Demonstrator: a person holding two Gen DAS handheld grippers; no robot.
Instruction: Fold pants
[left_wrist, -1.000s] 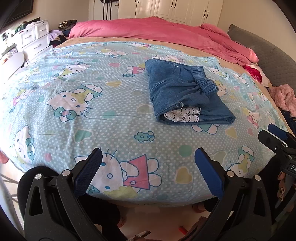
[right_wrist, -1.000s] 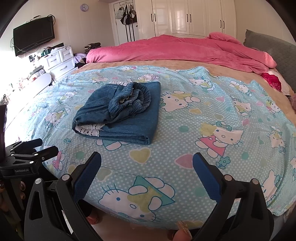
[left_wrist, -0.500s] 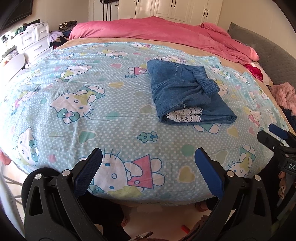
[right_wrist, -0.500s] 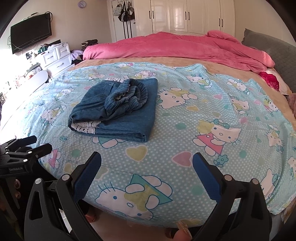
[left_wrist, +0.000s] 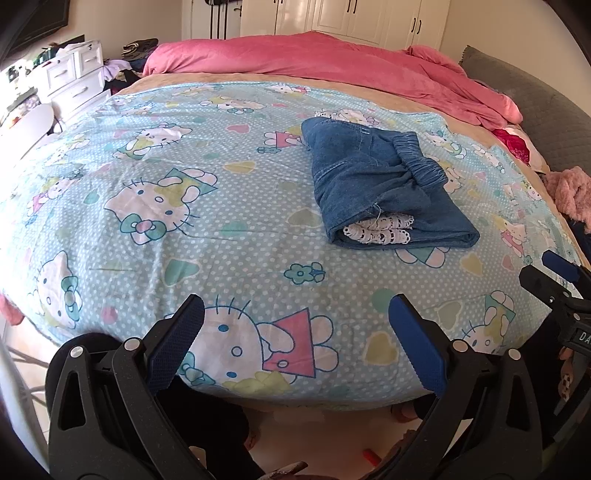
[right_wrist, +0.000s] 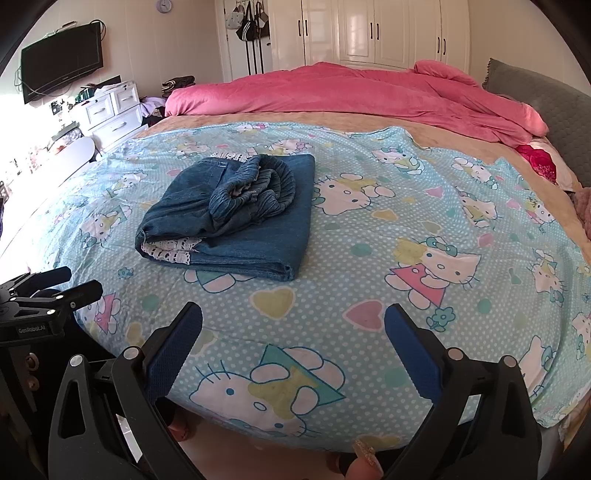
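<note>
Left claw (left_wrist: 295, 332) and right claw (right_wrist: 293, 334): both spread wide, holding nothing, at the bed's near edge. Folded denim pants (left_wrist: 384, 188) lie on the cartoon-print sheet (left_wrist: 184, 229), ahead-right of the left claw, ahead-left of the right claw, well apart from both.

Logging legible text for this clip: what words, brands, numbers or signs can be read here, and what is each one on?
"GenRobot.AI": white print on the black body of the left gripper, seen in the right wrist view.
"DA": cut-off white letters on the right gripper at the left wrist view's edge.
Wall clock: numerals too small to read.
</note>
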